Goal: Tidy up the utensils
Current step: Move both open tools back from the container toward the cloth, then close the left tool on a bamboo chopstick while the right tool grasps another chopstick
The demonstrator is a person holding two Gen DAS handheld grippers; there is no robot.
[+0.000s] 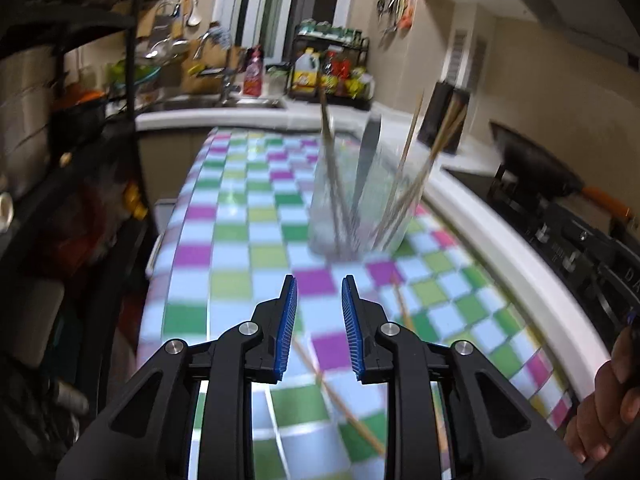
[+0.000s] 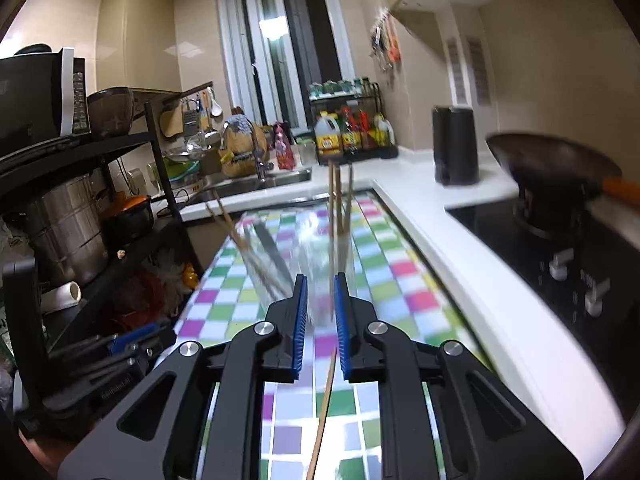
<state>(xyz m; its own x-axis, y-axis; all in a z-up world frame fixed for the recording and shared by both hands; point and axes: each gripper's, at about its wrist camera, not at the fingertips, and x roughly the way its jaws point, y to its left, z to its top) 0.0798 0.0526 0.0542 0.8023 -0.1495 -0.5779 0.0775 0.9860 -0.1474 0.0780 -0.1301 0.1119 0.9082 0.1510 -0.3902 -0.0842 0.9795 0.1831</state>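
Note:
A clear glass jar [image 1: 360, 204] stands on the checkered tablecloth [image 1: 240, 248] and holds several wooden chopsticks [image 1: 408, 160] and a dark utensil [image 1: 368, 156]. The jar also shows in the right wrist view [image 2: 296, 256], just ahead of my fingers. My left gripper [image 1: 319, 304] is open and empty, above two loose chopsticks [image 1: 340, 396] that lie crossed on the cloth. My right gripper [image 2: 320, 300] is open, with one loose chopstick [image 2: 324, 408] lying on the cloth below it. The views are motion-blurred.
A black rack [image 2: 100, 208] with pots and a microwave stands to the left. A sink [image 2: 256, 184] and bottles [image 2: 348, 128] are at the back. A stove with a wok [image 2: 552, 164] is on the right. A black canister [image 2: 456, 144] stands on the white counter.

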